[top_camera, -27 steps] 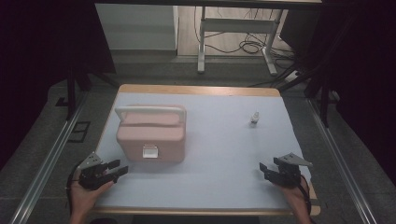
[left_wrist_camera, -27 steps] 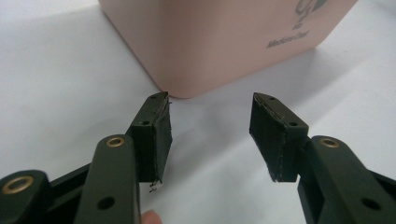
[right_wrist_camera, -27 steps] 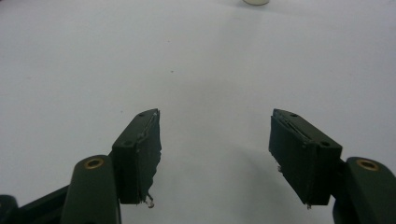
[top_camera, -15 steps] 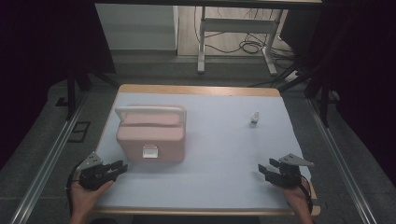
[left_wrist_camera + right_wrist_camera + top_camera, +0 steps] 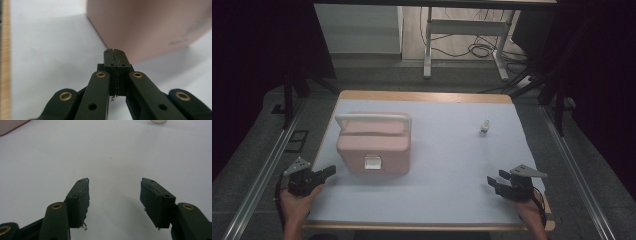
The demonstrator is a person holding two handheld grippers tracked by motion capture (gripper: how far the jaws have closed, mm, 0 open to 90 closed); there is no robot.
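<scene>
Your two grippers are matte black: the left gripper (image 5: 328, 172) and the right gripper (image 5: 493, 183) each carry a grey three-cornered plate on top and trail a dark cable. Brass-ringed rivets stud the linkage arms, and the flat rectangular pads (image 5: 80, 195) show frayed edges.

Matt pink plastic box (image 5: 373, 142), smooth white table cover (image 5: 447, 165), wooden edge (image 5: 422, 96)

A pink case (image 5: 373, 147) with a white handle is sitting on the left half of the desk (image 5: 447, 165). A small bottle (image 5: 484, 127) is standing well apart, toward the far right corner. The left gripper (image 5: 328, 171) is hovering at the near left edge, just beside the case, not touching. The right gripper (image 5: 493, 183) is resting near the near right corner, its fingers (image 5: 492, 180) standing apart.
</scene>
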